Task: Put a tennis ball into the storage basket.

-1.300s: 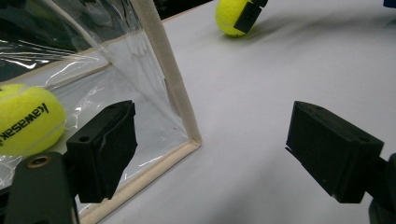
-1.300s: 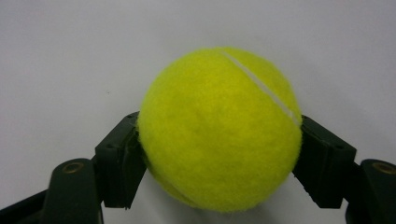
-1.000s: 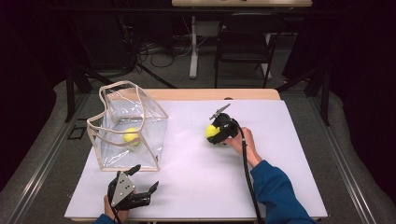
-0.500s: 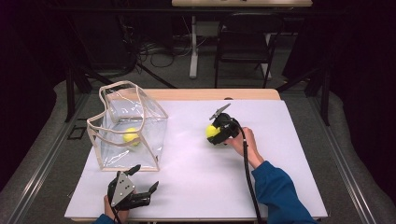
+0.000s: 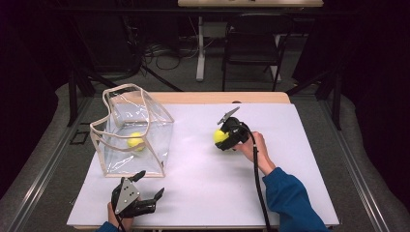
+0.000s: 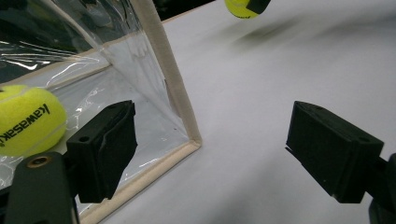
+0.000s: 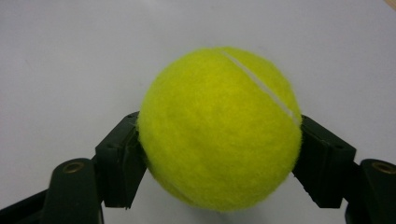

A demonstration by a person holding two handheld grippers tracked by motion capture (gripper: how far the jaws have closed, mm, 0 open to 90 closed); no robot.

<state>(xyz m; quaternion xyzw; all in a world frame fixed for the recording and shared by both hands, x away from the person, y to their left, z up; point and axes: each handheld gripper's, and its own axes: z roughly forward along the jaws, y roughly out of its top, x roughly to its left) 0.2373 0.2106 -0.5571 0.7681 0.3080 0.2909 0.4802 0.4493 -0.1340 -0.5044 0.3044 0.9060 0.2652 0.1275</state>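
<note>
A yellow tennis ball (image 5: 220, 136) (image 7: 219, 128) is clamped between the jaws of my right gripper (image 5: 223, 137) (image 7: 219, 154), held just above the white table top at centre right. The same ball (image 6: 240, 7) peeks in at the top edge of the left gripper view. A second tennis ball (image 5: 136, 141) (image 6: 28, 120) lies inside the clear plastic bag (image 5: 133, 130) (image 6: 159, 65) with beige trim at the left. My left gripper (image 5: 150, 186) (image 6: 210, 149) rests open near the front edge, just in front of the bag's near corner, with nothing between its pads.
The white table top (image 5: 208, 183) spreads between the bag and the right hand. A wooden strip (image 5: 217, 98) runs along the far edge. Behind the table stand a dark chair (image 5: 251, 53) and cables on the floor.
</note>
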